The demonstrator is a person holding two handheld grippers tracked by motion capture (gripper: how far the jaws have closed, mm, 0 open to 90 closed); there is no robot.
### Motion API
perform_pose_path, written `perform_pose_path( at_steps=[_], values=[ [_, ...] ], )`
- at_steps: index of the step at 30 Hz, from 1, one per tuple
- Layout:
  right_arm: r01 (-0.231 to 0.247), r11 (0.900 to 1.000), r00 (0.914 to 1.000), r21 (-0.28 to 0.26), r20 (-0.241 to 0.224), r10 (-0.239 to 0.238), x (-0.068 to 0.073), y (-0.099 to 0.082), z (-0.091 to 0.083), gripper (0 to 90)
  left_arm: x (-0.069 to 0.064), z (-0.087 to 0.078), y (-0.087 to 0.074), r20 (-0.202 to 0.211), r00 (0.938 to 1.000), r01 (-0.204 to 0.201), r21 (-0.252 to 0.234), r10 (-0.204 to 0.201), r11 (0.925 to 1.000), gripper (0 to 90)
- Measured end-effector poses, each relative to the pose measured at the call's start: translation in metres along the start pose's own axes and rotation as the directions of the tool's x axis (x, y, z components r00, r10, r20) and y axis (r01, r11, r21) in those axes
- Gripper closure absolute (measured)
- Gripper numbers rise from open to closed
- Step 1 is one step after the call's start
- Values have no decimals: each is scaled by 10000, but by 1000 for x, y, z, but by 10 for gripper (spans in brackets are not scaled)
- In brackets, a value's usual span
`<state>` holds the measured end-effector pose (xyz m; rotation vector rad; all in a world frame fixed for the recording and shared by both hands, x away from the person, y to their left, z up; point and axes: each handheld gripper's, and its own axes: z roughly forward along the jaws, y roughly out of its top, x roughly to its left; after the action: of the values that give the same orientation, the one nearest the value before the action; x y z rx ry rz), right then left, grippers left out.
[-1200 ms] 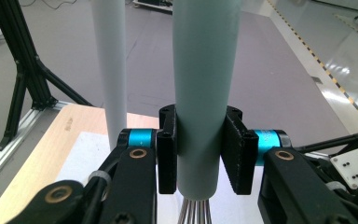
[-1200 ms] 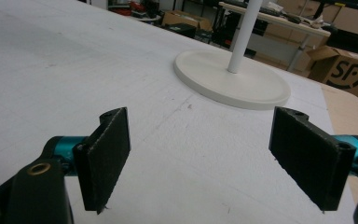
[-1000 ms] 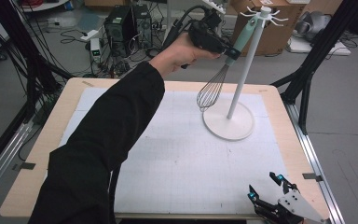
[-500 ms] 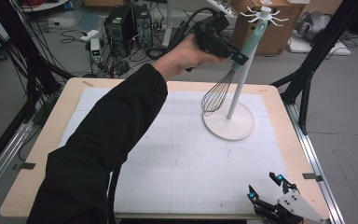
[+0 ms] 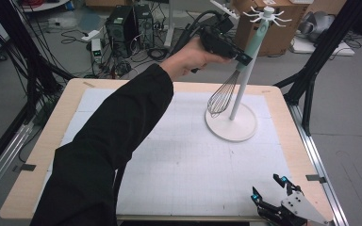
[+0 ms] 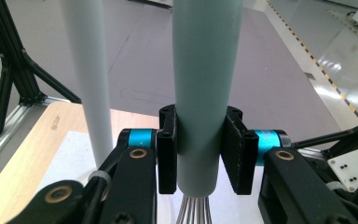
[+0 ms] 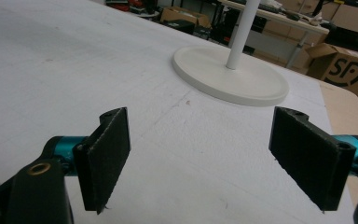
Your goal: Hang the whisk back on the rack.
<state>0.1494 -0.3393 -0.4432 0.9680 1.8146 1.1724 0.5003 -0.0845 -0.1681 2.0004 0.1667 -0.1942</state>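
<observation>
Wire whisk with the pale green handle [image 6: 205, 93], pinched between the left gripper's [image 6: 204, 154] fingers, hangs beside the white hook stand's pole [image 6: 91, 79], probably awaiting lifting onto a hook.

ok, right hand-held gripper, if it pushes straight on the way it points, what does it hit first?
Probably the stand's round white base: the open right hand-held gripper aims low across the bare white mat toward it. Depth is unclear; it could graze the mat first.

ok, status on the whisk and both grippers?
Left gripper shut on whisk handle, raised beside the stand pole, below the hooks. Right gripper open, low over the mat. Nothing in the way.
</observation>
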Motion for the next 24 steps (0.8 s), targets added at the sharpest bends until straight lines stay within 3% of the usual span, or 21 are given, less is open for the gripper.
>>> perform_pose_path(
  at_steps=[6,15,24],
  values=[
    [53,10000,10000,23,9,-53,1,0,1,195,8,6,-3,117,9999,57,-214,-55,9998,694],
    [121,9999,9999,-76,-29,-121,1,0,-1,195,8,9,-4,37,10000,-38,-335,40,9994,693],
    [222,9996,9997,-165,-58,-223,2,2,-2,195,13,10,-11,176,9978,652,-985,-637,9930,598]
  ],
)
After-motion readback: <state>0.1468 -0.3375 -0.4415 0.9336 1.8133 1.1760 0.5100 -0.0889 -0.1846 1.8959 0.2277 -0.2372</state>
